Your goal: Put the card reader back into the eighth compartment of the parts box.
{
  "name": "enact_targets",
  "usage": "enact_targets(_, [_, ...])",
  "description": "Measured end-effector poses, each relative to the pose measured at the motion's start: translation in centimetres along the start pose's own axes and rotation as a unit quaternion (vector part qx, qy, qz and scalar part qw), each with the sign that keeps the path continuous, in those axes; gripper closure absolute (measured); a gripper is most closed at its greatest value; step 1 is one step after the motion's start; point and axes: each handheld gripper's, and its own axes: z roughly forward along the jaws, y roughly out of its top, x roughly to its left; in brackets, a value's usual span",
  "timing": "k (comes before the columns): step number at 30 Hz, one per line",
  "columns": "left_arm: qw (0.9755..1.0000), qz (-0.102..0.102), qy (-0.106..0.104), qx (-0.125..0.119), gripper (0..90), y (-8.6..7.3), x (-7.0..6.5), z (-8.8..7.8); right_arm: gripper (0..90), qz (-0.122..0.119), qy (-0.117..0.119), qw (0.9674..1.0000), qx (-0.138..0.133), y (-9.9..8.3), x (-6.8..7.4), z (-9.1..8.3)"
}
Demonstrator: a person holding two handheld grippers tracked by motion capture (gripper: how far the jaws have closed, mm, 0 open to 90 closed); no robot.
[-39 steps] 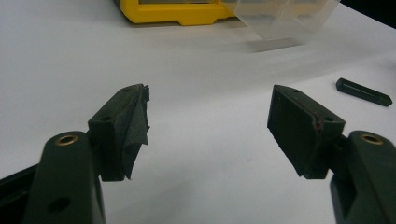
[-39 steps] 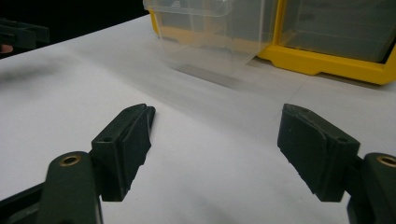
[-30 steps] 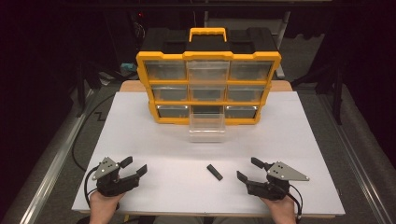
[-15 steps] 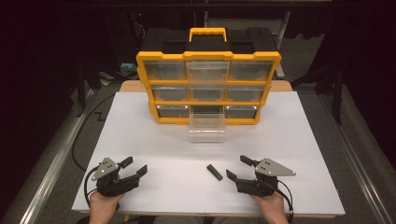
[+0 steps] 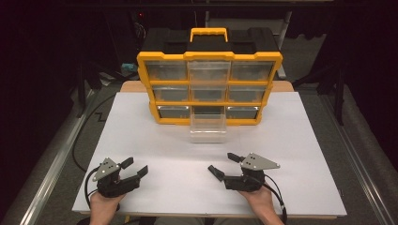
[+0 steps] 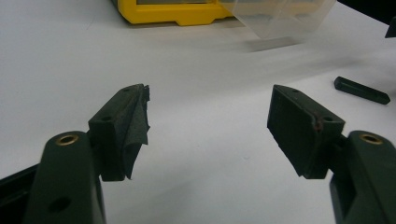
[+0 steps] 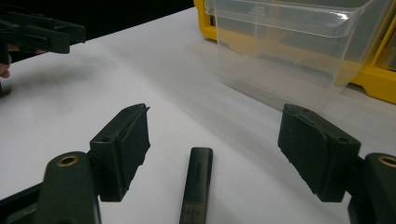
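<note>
My right gripper (image 7: 212, 149) gapes wide over a small black bar (image 7: 197, 186) on the counter (image 5: 141, 140); my left gripper (image 5: 133, 168) is wide too, empty.

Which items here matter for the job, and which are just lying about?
Likely in play:
- small black bar, lying between the open right gripper jaws
- clear drawer, pulled out of the yellow organizer

Standing by, judging from position:
- left gripper, open, holding nothing
- other drawers, shut

Overhead forward-down; two low jaw-level views
</note>
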Motion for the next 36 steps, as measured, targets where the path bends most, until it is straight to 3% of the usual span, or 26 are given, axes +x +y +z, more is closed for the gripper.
enact_targets(3, [1.0, 0.0, 0.0, 0.0, 30.0, 0.0, 0.0, 0.0, 25.0, 0.014, 0.0, 0.9998, 0.016, 0.4, 0.0, 0.6])
enact_targets(10, [1.0, 0.002, 0.0, 0.002, 30.0, 0.0, 0.1, 0.0, 26.6, 0.009, -0.002, 0.9983, 0.058, 1.2, 0.2, 1.6])
enact_targets(16, [1.0, 0.002, -0.001, 0.002, 30.0, 0.0, 0.1, 0.0, 32.7, 0.004, 0.004, 0.9925, 0.122, 2.5, 0.3, 2.1])
enact_targets(21, [1.0, 0.001, -0.002, 0.001, 30.0, 0.0, 0.1, 0.0, 39.2, -0.004, 0.004, 0.9854, 0.17, 3.6, 0.3, 2.4])
enact_targets(26, [1.0, 0.002, -0.003, 0.002, 30.0, 0.0, 0.1, 0.0, 45.0, -0.013, 0.007, 0.9761, 0.217, 4.2, 0.4, 2.9])
enact_targets(36, [1.0, 0.003, -0.003, 0.001, 30.1, 0.0, 0.0, 0.0, 54.3, -0.011, 0.009, 0.9625, 0.271, 4.3, 0.5, 3.8])
